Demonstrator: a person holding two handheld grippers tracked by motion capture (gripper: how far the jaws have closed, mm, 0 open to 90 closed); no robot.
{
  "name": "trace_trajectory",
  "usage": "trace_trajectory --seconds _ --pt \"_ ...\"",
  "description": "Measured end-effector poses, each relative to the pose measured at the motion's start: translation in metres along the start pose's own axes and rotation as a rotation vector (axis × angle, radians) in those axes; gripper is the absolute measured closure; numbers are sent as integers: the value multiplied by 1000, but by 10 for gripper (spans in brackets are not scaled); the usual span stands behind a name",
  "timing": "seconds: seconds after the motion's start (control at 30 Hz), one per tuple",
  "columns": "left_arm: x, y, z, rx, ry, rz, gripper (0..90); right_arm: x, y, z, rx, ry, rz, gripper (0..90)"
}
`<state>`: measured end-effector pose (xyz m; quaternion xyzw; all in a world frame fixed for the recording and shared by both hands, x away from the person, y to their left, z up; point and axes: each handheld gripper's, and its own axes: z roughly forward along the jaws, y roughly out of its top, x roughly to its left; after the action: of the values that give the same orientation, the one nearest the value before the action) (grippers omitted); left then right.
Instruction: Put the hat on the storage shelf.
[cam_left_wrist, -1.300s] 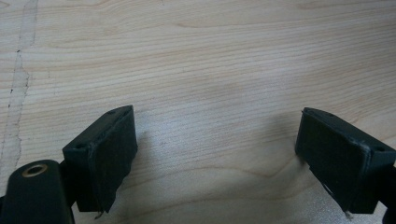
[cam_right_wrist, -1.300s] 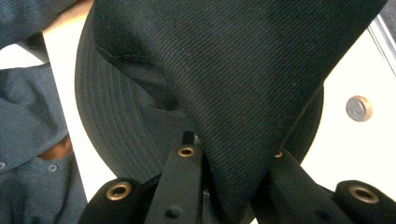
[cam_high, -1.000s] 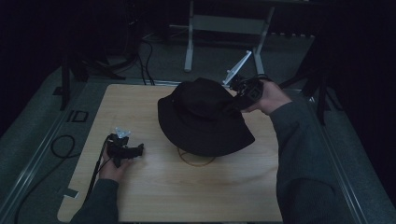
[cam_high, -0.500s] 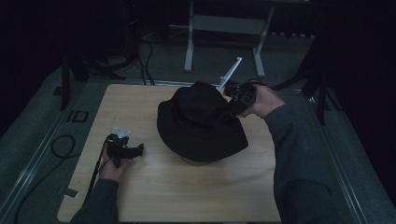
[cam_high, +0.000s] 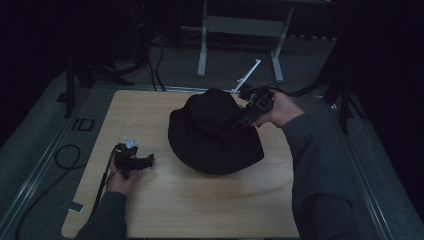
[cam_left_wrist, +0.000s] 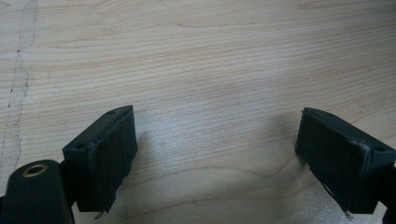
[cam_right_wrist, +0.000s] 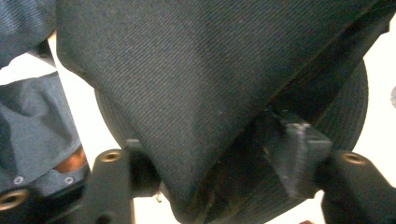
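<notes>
A black bucket hat (cam_high: 210, 132) sits brim-down on the middle of the wooden table (cam_high: 150, 110). My right gripper (cam_high: 245, 120) reaches onto its crown from the right. In the right gripper view the hat's black cloth (cam_right_wrist: 187, 84) hangs as a fold between the jaws of the right gripper (cam_right_wrist: 219, 172). Those jaws have just been opening, and the right pad (cam_right_wrist: 299, 154) stands off the fold. My left gripper (cam_high: 147, 161) rests at the table's left, near the front. Its jaws (cam_left_wrist: 215, 158) are wide open over bare wood.
A white metal stand (cam_high: 240, 30) and a slanted white bar (cam_high: 247, 75) are on the floor behind the table. Cables (cam_high: 65, 155) lie on the floor at the left. A grey sleeve (cam_right_wrist: 32, 116) shows at the left in the right gripper view.
The hat has shifted a little left and settled flatter on the table. The right hand drew slightly back with it. The left hand has stayed put.
</notes>
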<state>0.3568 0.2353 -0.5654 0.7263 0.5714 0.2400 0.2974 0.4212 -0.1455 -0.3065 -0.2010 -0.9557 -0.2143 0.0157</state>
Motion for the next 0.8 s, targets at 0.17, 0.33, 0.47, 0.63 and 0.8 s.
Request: trace_trajectory --seconds 0.17,0.33,0.47,0.63,0.8 --pt "0 0 0 0 -1 -1 130 1 0 0 -24 -31 22 256" --pt "0 0 0 0 0 0 130 2 -6 -8 -47 -114 39 152" --pt "0 0 0 -1 0 0 130 1 -14 -14 -62 -138 50 127" --pt "0 0 0 -2 0 -2 130 -3 -30 -19 -86 -158 61 125" --pt "0 0 0 -2 0 -2 130 -2 -44 -19 -87 -188 57 127"
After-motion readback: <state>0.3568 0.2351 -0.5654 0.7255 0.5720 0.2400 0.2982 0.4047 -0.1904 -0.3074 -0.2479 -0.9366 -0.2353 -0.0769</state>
